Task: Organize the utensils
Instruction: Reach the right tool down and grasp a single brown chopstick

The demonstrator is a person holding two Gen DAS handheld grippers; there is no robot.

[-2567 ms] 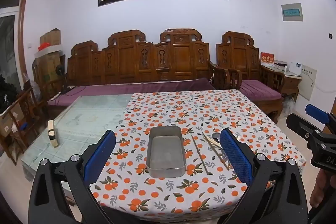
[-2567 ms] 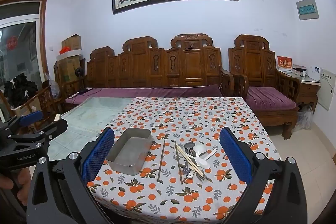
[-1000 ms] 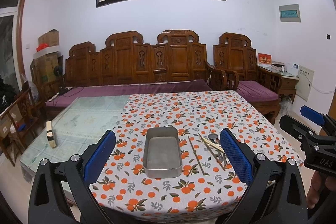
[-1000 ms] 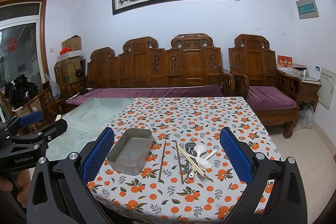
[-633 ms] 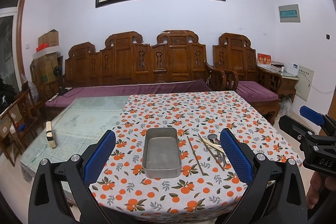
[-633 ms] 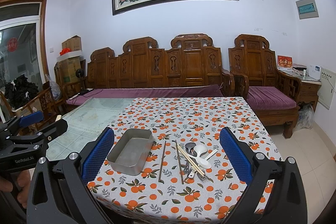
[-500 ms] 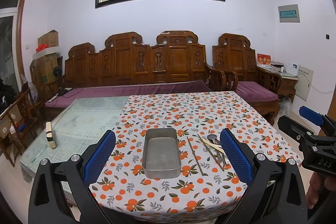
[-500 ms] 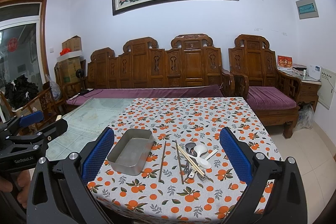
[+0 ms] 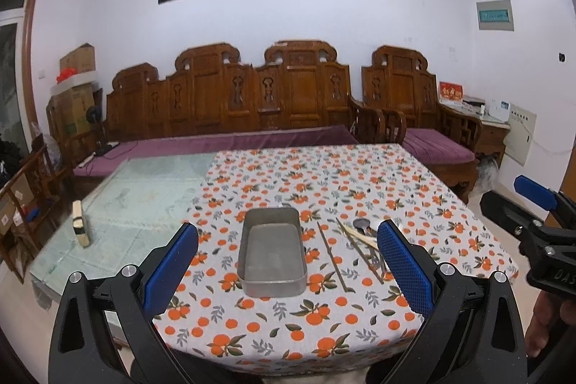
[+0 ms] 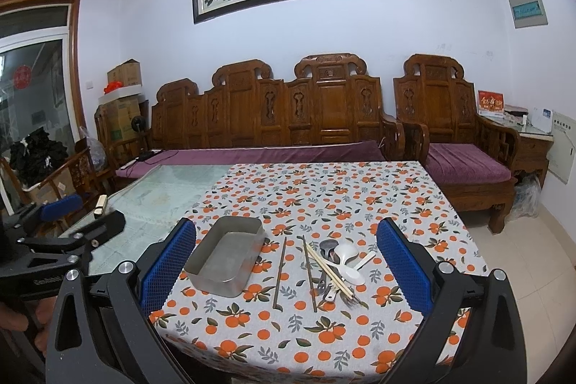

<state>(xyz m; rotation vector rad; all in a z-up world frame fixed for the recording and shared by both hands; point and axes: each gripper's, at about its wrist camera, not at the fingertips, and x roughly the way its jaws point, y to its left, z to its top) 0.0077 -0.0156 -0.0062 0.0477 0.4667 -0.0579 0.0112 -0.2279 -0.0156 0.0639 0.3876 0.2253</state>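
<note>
Facing the table, the left gripper [image 9: 288,258] and right gripper [image 10: 286,256] hang short of its near edge, jaws spread wide, holding nothing. The metal tray [image 10: 225,256] sits on the orange-print tablecloth [image 10: 324,189]. Just to its right lie two dark chopsticks [image 10: 280,272], then a crossed heap of utensils [image 10: 336,270]: pale chopsticks, white spoons, a dark spoon, forks, overlapping so individual pieces are hard to separate. In the left wrist view the right-hand blue pad [image 9: 403,267] hides part of that heap.
</note>
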